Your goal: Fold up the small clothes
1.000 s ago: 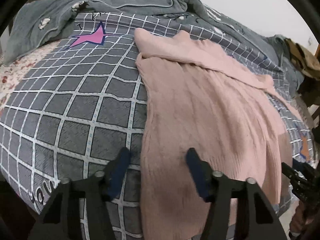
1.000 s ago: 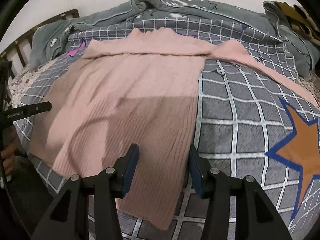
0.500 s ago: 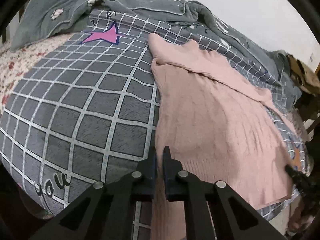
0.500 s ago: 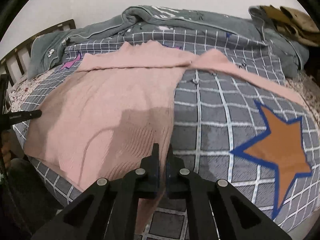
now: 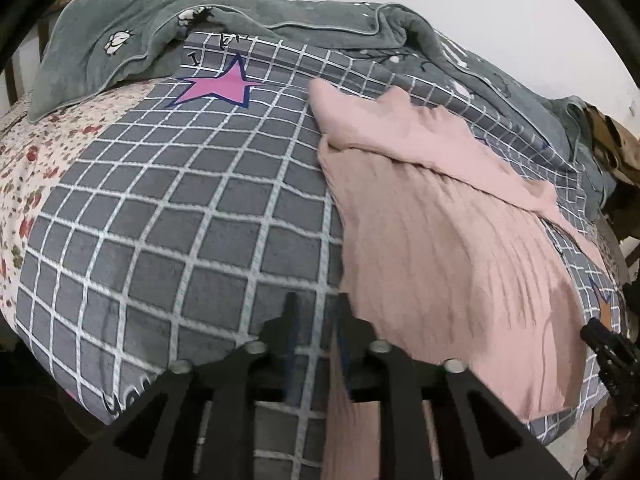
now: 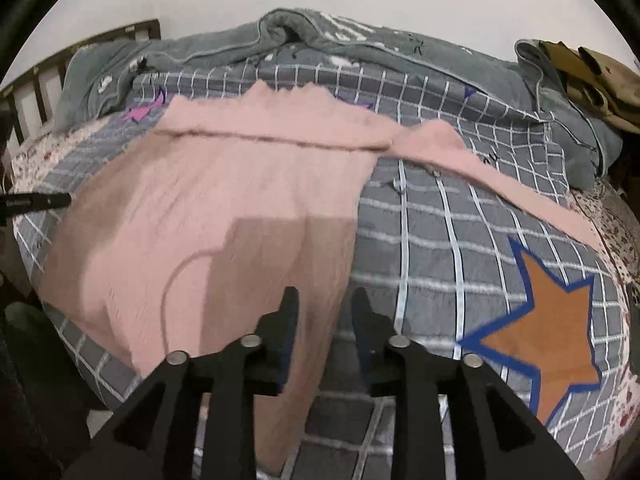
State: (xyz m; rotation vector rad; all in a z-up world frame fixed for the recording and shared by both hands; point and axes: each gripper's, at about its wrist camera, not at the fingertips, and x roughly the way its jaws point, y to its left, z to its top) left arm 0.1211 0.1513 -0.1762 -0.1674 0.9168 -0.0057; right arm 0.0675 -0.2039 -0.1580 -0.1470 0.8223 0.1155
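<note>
Sweater [image 6: 224, 216] here is a soft pink ribbed knit, spread flat on the bed with its hem toward the cameras and its neck end toward the rumpled grey fleece blanket [image 5: 248, 20] at the far side. Under the sweater is a grey quilt [image 5: 168, 216] with a white grid print, pretty plush looking; a pink star [image 5: 218, 86] sits left of the sweater's shoulder and a big orange star [image 6: 548, 324] with a blue outline sits right of its hem. One long sleeve [image 6: 516, 192] trails off to the right past the orange star.

Left gripper [image 5: 316, 312] has a fold of the sweater's left hem corner between its jaws, which have just been opening a bit. Whether the pads press on the knit, I can't tell. Right gripper [image 6: 324, 308] is over the right hem corner, jaws also just been opening, standing apart with knit between them but not pinched.
</note>
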